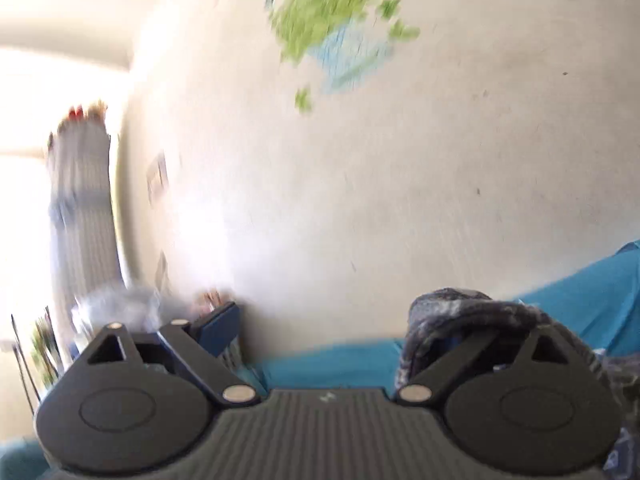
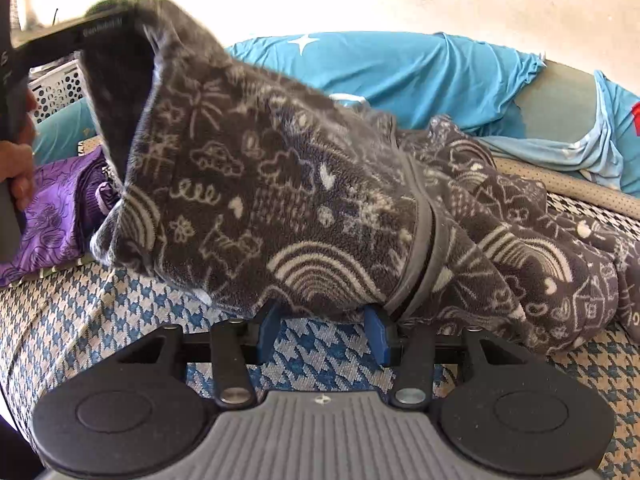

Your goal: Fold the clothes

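A dark grey fleece garment (image 2: 280, 184) with white doodle print lies across a blue-and-white houndstooth surface (image 2: 100, 320). One end is lifted at the upper left by my left gripper (image 2: 80, 32), which a hand (image 2: 20, 168) holds. In the blurred left wrist view, my left gripper (image 1: 340, 320) stands wide open, and the grey fleece garment (image 1: 452, 312) is draped over its right finger, hiding it. My right gripper (image 2: 322, 320) is open, low over the surface. The garment's lower edge rests over its blue fingertips (image 2: 376, 328).
A purple patterned cloth (image 2: 60, 208) lies at the left, with a white perforated basket (image 2: 56, 84) behind it. A bright blue sheet (image 2: 400, 72) covers a cushion along the back. The left wrist view faces a pale wall with a green sticker (image 1: 328, 20).
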`<state>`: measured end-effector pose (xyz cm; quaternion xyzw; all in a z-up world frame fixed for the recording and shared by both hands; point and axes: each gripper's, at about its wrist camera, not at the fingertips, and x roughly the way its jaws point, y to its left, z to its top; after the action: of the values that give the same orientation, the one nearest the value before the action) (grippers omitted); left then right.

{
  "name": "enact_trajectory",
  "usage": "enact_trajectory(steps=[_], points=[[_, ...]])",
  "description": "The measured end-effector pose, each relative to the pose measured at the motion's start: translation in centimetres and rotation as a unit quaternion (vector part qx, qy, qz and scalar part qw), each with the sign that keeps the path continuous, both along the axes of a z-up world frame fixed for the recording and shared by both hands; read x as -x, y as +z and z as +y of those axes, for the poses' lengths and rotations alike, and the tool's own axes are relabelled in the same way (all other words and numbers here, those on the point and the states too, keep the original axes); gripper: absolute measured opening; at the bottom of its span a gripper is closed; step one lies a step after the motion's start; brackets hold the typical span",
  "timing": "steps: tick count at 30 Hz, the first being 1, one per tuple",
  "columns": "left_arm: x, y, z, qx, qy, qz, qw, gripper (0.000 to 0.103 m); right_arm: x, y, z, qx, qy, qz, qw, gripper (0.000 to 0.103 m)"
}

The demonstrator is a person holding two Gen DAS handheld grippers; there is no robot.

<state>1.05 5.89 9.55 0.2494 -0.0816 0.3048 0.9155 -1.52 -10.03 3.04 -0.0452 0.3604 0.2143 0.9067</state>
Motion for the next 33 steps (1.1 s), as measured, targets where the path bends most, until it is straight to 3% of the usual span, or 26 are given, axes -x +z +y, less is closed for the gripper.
enact_trajectory(steps=[2,3,6,10,15,18,22,26,33], points=[[0.5,-0.9,-1.7,-0.067,0.013,-0.026,0.9973,0.103,-0.1,-0.1,0.0,0.005,-0.002,0.005,1.000,0.045],[0.5,-0.7,-1.9,-0.060,0.008,-0.019,0.9980,0.103,-0.1,-0.1,0.0,0.006,-0.004,0.007,1.000,0.045],[-0.3,0.8,-0.7,0.024,-0.019,0.040,0.9987,0.103,-0.2,0.1,-0.2,0.004,-0.006,0.007,1.000,0.045],[-1.1,2.3,2.1,0.125,-0.032,0.081,0.9883,0.102,0.3,0.5,0.2,0.011,0.024,0.001,1.000,0.046],[-1.3,2.8,4.3,0.182,-0.050,0.114,0.9755,0.102,2.1,1.7,1.0,-0.024,0.129,-0.010,0.991,0.046],[-0.3,2.9,4.6,0.188,-0.067,0.124,0.9720,0.102,3.2,2.6,1.9,-0.069,0.191,-0.029,0.979,0.046],[0.7,3.4,4.8,0.206,-0.089,0.134,0.9653,0.102,3.9,2.7,4.7,-0.086,0.224,-0.072,0.968,0.046],[0.9,3.5,5.0,0.212,-0.099,0.142,0.9619,0.102,3.2,2.2,7.9,-0.106,0.234,-0.093,0.962,0.046],[1.0,3.6,5.4,0.213,-0.113,0.157,0.9577,0.102,1.3,0.5,12.6,-0.073,0.210,-0.162,0.962,0.044]])
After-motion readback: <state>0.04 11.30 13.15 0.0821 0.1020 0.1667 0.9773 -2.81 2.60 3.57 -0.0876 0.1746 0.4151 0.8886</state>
